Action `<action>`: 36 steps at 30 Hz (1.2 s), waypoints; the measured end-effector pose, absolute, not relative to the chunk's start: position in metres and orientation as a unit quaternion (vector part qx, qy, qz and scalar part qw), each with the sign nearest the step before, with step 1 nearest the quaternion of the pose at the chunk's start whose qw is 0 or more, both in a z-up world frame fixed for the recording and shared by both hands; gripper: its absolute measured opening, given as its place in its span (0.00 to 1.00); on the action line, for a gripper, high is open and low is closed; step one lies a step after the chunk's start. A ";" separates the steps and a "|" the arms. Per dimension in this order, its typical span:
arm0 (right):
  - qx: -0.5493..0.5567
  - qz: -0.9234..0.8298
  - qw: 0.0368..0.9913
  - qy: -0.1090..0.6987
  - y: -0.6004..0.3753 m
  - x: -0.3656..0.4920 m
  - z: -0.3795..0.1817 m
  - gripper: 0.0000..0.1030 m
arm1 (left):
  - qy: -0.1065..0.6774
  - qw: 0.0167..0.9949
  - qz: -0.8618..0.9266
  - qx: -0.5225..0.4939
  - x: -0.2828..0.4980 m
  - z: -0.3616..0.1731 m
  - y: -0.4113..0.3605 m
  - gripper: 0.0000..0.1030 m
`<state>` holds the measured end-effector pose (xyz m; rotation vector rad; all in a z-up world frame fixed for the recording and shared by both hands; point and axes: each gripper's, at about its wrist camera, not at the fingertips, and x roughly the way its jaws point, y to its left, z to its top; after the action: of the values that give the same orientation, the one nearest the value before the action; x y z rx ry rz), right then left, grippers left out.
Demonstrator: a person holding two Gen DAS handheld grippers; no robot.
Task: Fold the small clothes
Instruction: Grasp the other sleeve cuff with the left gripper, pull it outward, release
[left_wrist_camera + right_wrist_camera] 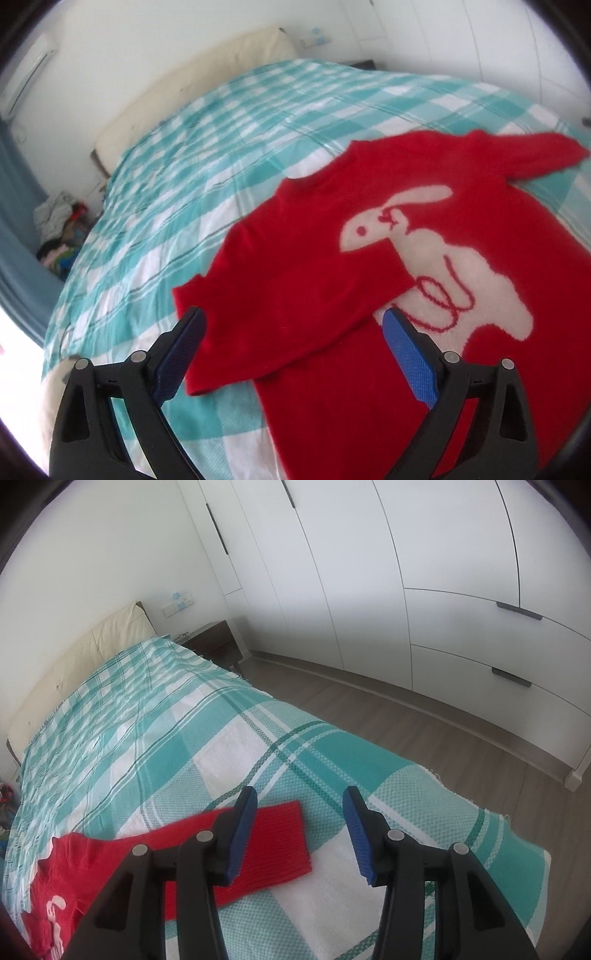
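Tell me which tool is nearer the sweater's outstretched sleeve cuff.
Right. The right tool hangs just above the cuff; the left tool hovers over the folded sleeve, across the sweater.

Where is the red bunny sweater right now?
The red bunny sweater lies spread on the checked bedspread, just ahead of the open left gripper; one sleeve reaches under the open right gripper.

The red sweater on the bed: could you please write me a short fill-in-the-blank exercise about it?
1. The red sweater shows a white ____ figure.
2. It lies on a teal-and-white ____ bedspread.
3. The left gripper is ____, holding nothing.
4. One sleeve stretches out flat near the right gripper, which is also ____.

Missing words: rabbit; checked; open; open
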<state>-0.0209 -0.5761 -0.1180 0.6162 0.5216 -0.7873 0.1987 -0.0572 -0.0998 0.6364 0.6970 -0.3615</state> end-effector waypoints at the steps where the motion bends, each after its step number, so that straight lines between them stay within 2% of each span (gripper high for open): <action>1: 0.294 -0.373 0.845 0.246 -0.577 -0.022 -0.118 0.47 | 0.342 0.862 -0.187 0.325 0.203 -0.112 -0.068 0.87; 7: 0.321 -0.366 0.838 0.245 -0.583 -0.025 -0.124 0.47 | 0.368 0.828 -0.227 0.358 0.226 -0.149 -0.091 0.81; 8: 0.322 -0.365 0.838 0.247 -0.583 -0.023 -0.125 0.47 | 0.366 0.830 -0.233 0.350 0.229 -0.149 -0.092 0.74; 10: 0.319 -0.361 0.840 0.249 -0.581 -0.019 -0.125 0.47 | 0.385 0.832 -0.245 0.314 0.238 -0.148 -0.092 0.25; 11: 0.314 -0.360 0.842 0.250 -0.580 -0.017 -0.124 0.47 | 0.394 0.836 -0.237 0.299 0.241 -0.148 -0.091 0.07; 13: 0.303 -0.357 0.847 0.252 -0.576 -0.013 -0.123 0.47 | 0.382 0.857 -0.227 0.261 0.240 -0.137 -0.080 0.06; 16: 0.294 -0.355 0.850 0.256 -0.572 -0.010 -0.122 0.47 | 0.370 0.899 -0.182 0.146 0.247 -0.097 -0.026 0.06; 19: 0.295 -0.352 0.851 0.256 -0.572 -0.010 -0.123 0.47 | 0.352 0.931 -0.093 0.003 0.251 -0.054 0.069 0.06; 22: 0.298 -0.349 0.852 0.252 -0.572 -0.010 -0.121 0.47 | 0.343 0.933 0.034 -0.103 0.246 -0.039 0.170 0.06; 25: 0.294 -0.345 0.855 0.251 -0.569 -0.008 -0.120 0.47 | 0.354 0.911 0.149 -0.148 0.236 -0.053 0.243 0.06; 28: 0.286 -0.342 0.858 0.255 -0.565 -0.005 -0.119 0.47 | 0.388 0.878 0.206 -0.189 0.226 -0.088 0.282 0.06; 32: 0.279 -0.342 0.858 0.261 -0.563 -0.002 -0.120 0.47 | 0.436 0.846 0.240 -0.190 0.221 -0.134 0.288 0.06; 36: 0.277 -0.344 0.858 0.264 -0.564 -0.002 -0.122 0.47 | 0.459 0.829 0.250 -0.199 0.213 -0.156 0.295 0.06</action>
<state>-0.0024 -0.5636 -0.1216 0.5820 0.5543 -0.7216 0.2134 0.2946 -0.1562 -0.4228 0.9733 0.5306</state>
